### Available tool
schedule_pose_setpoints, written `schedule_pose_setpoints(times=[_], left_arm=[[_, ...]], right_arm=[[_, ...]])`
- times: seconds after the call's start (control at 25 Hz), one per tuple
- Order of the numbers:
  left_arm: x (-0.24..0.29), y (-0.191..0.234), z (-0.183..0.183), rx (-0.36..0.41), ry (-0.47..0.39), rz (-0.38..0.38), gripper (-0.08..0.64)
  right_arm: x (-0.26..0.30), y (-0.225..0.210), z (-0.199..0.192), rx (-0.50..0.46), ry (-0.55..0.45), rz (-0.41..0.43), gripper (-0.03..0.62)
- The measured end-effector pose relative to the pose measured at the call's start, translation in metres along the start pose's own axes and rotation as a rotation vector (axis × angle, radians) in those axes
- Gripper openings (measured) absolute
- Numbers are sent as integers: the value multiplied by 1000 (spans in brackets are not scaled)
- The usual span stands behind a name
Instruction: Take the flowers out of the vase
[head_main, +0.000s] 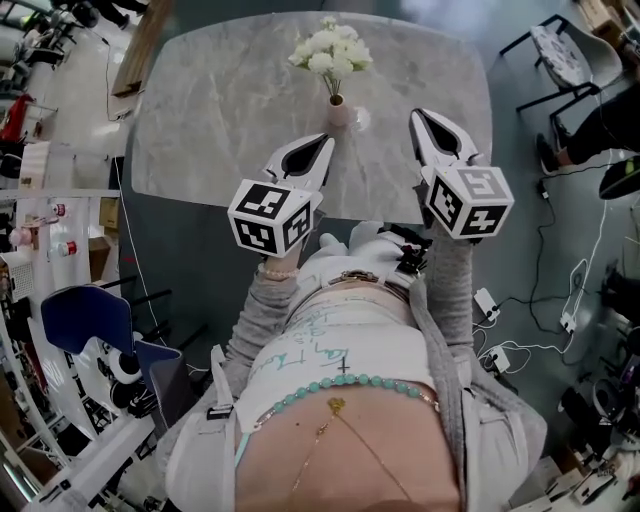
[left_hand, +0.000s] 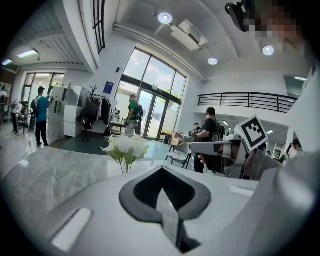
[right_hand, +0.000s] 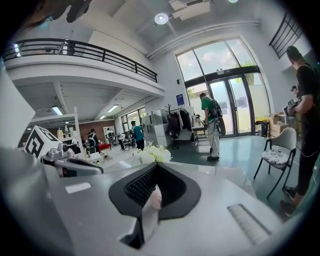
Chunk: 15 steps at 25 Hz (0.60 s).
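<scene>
Bright daylight through windows — fisheye-warped, vignetted edges.

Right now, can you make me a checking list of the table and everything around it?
Surface: grey marbled table, bare apart from the job's things.
Job's things: white flowers standing in a small pink vase near the table's middle; not taken out yet.
Clutter: nothing seen on the table.
Grippers: left tool and right tool are both shut and empty. They are held over the table's near side, either side of the vase and not touching it.
Cables: white cables and plugs on the floor at the person's right.
Surroundings: blue chair at the left, black chair beyond the table's right, people walking in the hall.
</scene>
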<state>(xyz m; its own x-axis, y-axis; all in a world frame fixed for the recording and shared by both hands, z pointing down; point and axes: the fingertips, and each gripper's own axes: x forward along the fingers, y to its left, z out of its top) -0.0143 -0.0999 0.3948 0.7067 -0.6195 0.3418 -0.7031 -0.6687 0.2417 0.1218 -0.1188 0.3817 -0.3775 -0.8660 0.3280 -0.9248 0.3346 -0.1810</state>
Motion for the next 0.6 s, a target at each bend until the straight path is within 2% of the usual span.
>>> schedule_pose_setpoints(times=[0.32,0.6], left_arm=[[15,12,30,-6,-54,84,2],[28,11,24,-19,-21,82,2]], right_arm=[[31,-9,19,-12,4,90,26],[31,-23,13,-3,15,93,26]])
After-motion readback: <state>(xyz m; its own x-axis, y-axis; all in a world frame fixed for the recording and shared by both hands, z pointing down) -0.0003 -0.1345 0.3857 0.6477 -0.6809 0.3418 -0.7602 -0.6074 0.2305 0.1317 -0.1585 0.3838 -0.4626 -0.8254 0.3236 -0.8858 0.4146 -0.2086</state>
